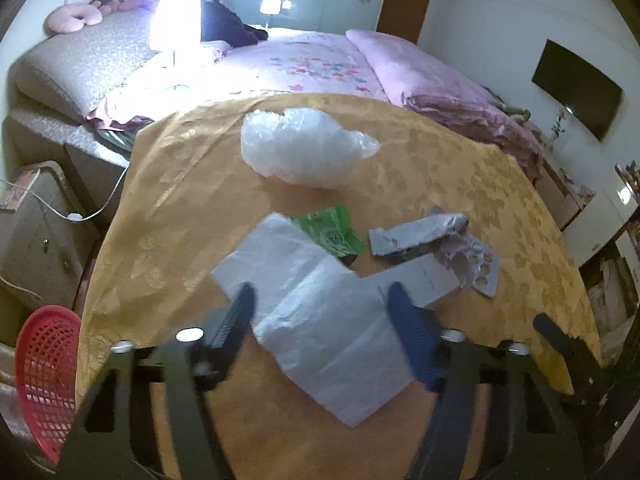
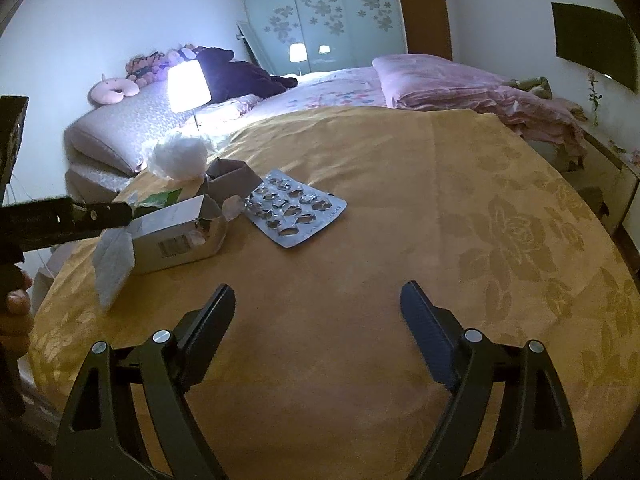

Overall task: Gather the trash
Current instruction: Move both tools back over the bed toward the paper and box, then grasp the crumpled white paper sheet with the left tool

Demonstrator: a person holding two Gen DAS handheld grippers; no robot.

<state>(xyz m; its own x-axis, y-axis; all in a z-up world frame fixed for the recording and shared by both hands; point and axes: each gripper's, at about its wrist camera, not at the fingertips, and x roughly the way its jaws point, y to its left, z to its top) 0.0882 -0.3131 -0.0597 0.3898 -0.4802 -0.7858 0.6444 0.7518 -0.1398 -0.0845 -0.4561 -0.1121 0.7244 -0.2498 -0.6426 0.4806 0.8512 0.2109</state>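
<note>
Trash lies scattered across the counter (image 1: 168,184), which is draped in a gold floral cloth: a flat white plastic sheet (image 1: 320,320) nearest the left tool (image 1: 320,304), a green wrapper (image 1: 332,232) just beyond it, a grey flattened tube pack (image 1: 412,234), a long white carton (image 1: 420,280), an emptied blister pack (image 2: 296,210) and a crumpled clear bag (image 1: 304,148) further back.

The left tool's jaws stand part-way apart with the white sheet lying between and under them; its fingers (image 1: 236,316) do not visibly press on the sheet, so nothing is gripped yet. The right tool (image 2: 318,308) hangs wide open over bare cloth, well apart from the blister pack and holding nothing.

Judging from this, the thin sheet is the likely first pick, and it is a risky one. It lies flat and limp, so the fingers could slide over it, or pinch the tablecloth along with it and drag the other litter. A hold on only an edge may let it slip out when raised. The red mesh basket (image 1: 44,376) sits off the counter's left edge, so a poorly held sheet could drop to the floor on the way. Motion blur on the left fingers makes exact contact hard to tell.
</note>
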